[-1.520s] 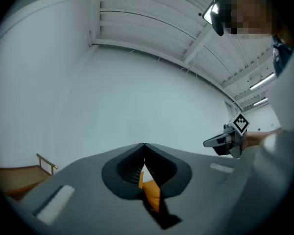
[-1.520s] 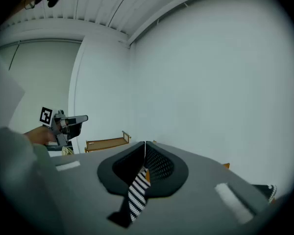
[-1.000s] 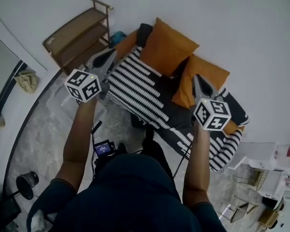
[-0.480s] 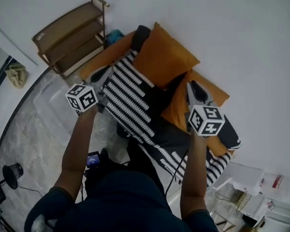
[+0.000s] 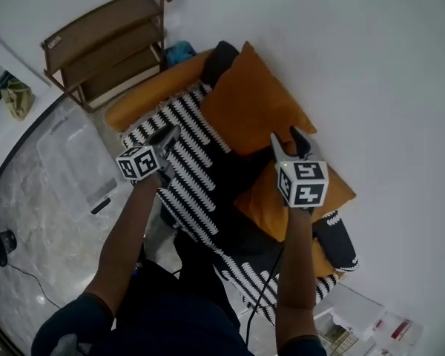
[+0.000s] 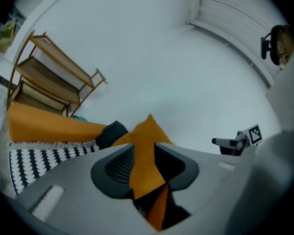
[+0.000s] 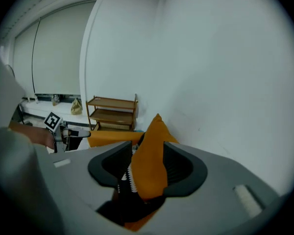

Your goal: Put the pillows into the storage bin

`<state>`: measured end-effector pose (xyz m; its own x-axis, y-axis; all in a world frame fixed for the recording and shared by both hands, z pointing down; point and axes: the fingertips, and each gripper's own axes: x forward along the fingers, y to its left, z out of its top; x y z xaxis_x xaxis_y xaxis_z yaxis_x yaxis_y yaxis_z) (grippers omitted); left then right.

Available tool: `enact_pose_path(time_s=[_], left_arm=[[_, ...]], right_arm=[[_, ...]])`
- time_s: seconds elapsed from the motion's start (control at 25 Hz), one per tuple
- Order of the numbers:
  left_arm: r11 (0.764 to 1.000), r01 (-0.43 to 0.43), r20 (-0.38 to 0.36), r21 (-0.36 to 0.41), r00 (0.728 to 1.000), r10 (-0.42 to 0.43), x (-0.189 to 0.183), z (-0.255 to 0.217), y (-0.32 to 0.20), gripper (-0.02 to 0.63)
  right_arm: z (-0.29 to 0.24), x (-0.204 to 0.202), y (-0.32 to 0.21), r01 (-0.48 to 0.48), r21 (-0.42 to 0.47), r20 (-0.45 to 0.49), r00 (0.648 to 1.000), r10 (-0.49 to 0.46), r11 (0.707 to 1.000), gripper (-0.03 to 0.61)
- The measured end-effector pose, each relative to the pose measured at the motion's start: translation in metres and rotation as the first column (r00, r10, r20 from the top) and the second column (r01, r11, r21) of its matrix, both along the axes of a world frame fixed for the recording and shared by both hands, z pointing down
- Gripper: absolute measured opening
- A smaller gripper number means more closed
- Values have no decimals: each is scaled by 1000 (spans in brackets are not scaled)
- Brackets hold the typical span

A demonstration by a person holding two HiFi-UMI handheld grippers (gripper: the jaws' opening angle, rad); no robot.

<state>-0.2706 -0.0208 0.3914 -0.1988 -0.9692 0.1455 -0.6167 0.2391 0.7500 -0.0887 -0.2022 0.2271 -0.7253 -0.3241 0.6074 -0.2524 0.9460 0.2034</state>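
Note:
A large orange pillow (image 5: pixel 251 99) leans against the wall on the sofa, and a second orange pillow (image 5: pixel 261 202) lies lower right of it. My left gripper (image 5: pixel 168 134) hovers over the black-and-white striped throw (image 5: pixel 185 121), left of the large pillow. My right gripper (image 5: pixel 290 140) sits at that pillow's lower right corner, above the second pillow. Both jaws have just been opening and stand apart with nothing between them. The large pillow (image 6: pixel 146 131) (image 7: pixel 154 141) shows through each gap, farther off. The clear storage bin (image 5: pixel 70 158) stands on the floor to the left.
An orange bolster (image 5: pixel 152 93) and a dark cushion (image 5: pixel 219 54) lie at the sofa's far end. A wooden shelf (image 5: pixel 104 43) stands against the wall beyond the bin. White furniture (image 5: pixel 371 321) sits at the lower right, and a cable runs across the marble floor (image 5: pixel 30 273).
Both grippers have come down from in front of me toward the sofa. Their jaws went from shut to open. The right one now sits between the two orange pillows.

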Motion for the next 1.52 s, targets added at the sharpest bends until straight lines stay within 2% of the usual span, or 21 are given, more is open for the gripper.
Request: enact_pose_path(time_s=[0.28,0.56,0.68,0.76,0.8,0.92,1.0,1.16,1.36,1.52], left_arm=[[997,69,-119,-28,990,-71,11,83,-53,140],[993,110,-193,-49,974,-117,18,131,-75,140],[991,121,-217,-61,967,-131,22,144,-73,140],[989,132,-233,-71,961,-145,23,152,-69,140],[988,138,-242,-72,958,-152,22,154,-67,140],[985,154,-267,-77,949,-169,21,158,-63,140],[983,164,-279,-86,943,-182,20,163,-60,140],[977,185,-305,-110,929,-210,24,177,-50,140],[969,209,-359,-131,901,-243,30,195,-39,140],[966,235,-420,-107,870,-258,41,195,-25,178]], right_arm=[[79,-51,-79,64,101,-214,976,-42,993,230],[143,-98,-121,182,162,-380,919,-109,970,278],[167,-107,-131,226,228,-472,876,-95,947,278],[173,-110,-138,247,272,-502,861,-82,930,267],[175,-111,-139,254,267,-510,856,-87,930,219],[176,-111,-129,263,177,-509,849,-141,948,87],[169,-109,-113,281,112,-501,844,-190,953,49],[144,-102,-74,304,33,-459,851,-255,952,25],[82,-105,-44,325,29,-363,884,-293,945,21],[15,-109,-10,374,-2,-298,885,-358,927,21]])
